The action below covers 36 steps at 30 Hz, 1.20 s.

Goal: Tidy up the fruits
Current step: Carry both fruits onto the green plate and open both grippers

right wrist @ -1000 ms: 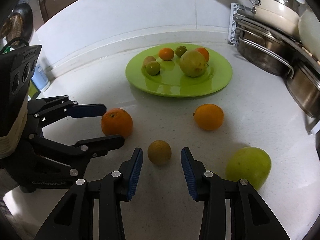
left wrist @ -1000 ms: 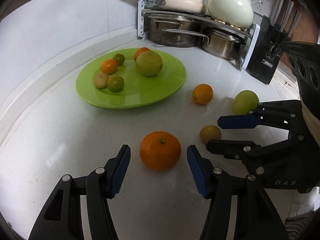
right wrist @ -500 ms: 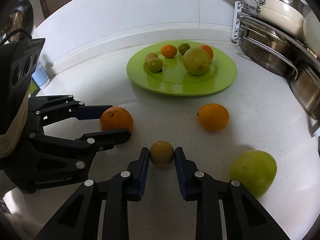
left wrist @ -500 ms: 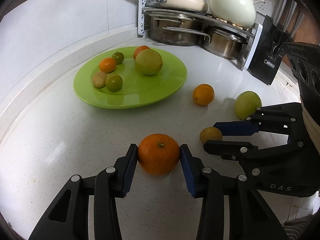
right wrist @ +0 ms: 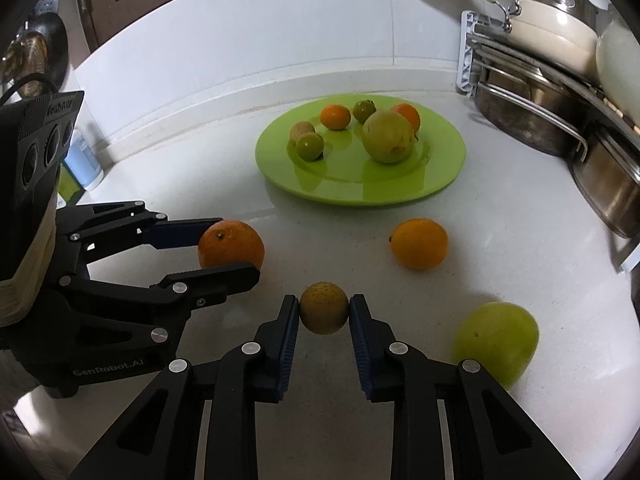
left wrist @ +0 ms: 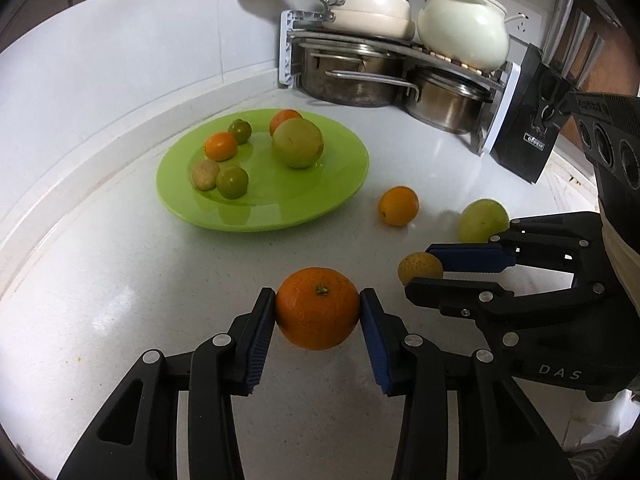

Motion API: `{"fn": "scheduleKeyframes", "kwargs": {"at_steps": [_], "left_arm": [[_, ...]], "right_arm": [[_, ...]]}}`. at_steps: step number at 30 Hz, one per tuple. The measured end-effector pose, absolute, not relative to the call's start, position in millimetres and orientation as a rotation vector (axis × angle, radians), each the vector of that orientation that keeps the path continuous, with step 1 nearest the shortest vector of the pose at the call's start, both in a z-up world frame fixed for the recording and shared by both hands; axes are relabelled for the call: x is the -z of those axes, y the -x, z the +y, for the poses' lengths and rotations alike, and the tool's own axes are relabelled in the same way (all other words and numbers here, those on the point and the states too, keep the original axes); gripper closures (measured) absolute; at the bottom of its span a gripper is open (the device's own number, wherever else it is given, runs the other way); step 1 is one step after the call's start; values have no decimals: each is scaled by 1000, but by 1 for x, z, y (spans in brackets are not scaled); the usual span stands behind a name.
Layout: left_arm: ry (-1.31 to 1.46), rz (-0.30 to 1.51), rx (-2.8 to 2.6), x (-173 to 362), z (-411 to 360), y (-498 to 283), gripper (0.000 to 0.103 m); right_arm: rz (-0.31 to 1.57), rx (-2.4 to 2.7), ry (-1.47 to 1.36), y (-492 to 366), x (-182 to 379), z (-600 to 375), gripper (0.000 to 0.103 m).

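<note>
White counter (left wrist: 100, 300), green plate (left wrist: 344, 184) of fruit at back. Left gripper (left wrist: 318, 320) clamps orange (left wrist: 318, 308) at its widest; firm, rollable. Right gripper (right wrist: 324, 316) pinches small brown fruit (right wrist: 324, 307); light, likely soft, squeeze gently.

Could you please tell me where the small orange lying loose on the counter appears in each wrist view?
Left wrist: the small orange sits right of centre, just right of the green plate.
Right wrist: the small orange sits right of centre, below the plate.
Shared landmark: the green plate.
</note>
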<state>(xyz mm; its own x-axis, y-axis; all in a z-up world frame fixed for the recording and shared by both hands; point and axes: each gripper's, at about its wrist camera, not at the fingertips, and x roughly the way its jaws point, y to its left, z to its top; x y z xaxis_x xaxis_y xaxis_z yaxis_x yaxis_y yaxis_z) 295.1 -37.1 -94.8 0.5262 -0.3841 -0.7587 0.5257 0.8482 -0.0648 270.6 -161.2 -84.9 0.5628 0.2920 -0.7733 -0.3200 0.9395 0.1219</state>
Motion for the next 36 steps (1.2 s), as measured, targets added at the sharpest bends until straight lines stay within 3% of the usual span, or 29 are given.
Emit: {"fn": "scheduleKeyframes", "kwargs": {"at_steps": [20, 36], "left_arm": [[-157, 776, 495, 58, -40, -346, 61], [-184, 834, 495, 69, -59, -396, 61]], "right_arm": [[789, -339, 93, -322, 39, -167, 76], [902, -353, 95, -390, 53, -174, 76]]}}
